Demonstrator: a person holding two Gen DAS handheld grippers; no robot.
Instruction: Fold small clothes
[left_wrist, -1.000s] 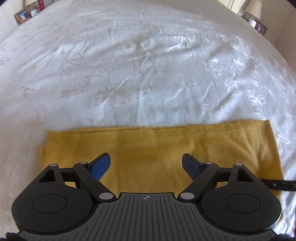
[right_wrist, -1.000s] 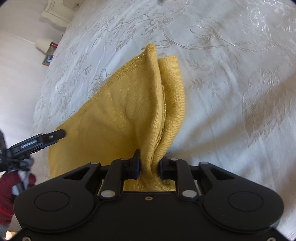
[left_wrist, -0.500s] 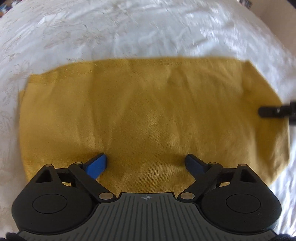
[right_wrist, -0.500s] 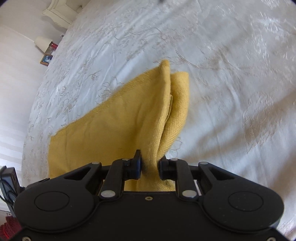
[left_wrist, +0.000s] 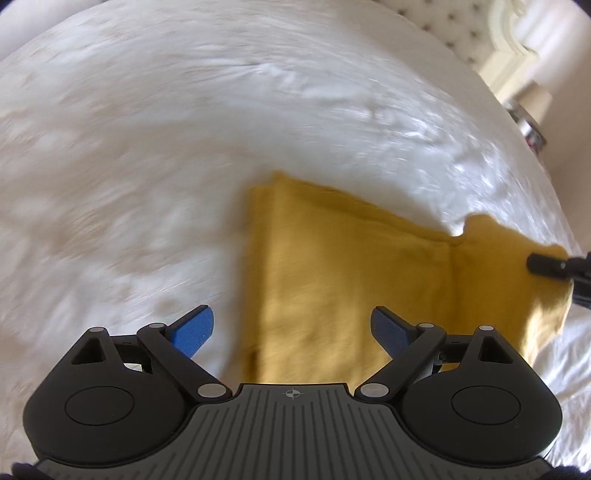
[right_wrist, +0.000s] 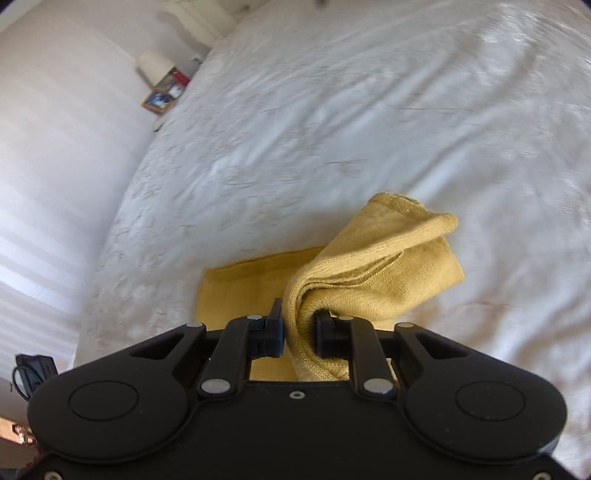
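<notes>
- Two grippers over one yellow garment (left_wrist: 351, 280) on the white bedspread (left_wrist: 147, 166); most of it lies flat, folded in layers.
- right gripper (right_wrist: 298, 332): jaws clenched on a bunched end of the garment (right_wrist: 369, 273), lifted off the bed; the loose corner flops forward and to the right of the fingers.
- left gripper (left_wrist: 291, 326): jaws spread wide, nothing between them; blue pads (left_wrist: 194, 330) apart, no cloth pressed.
- Key relation: the garment's long axis runs from below the left gripper out to the right, toward the right gripper's fingertip (left_wrist: 546, 265) at the far right end.
- Left edge of the garment sits roughly between the left jaws, shifted toward the right pad; the left pad is over bare bedspread.
- Judgement: the right hand holds the end to be carried across, and the left is nearer the flat part for pinning or taking the near edge.
- Both views motion-blurred, so exact heights above the cloth cannot be told.
</notes>
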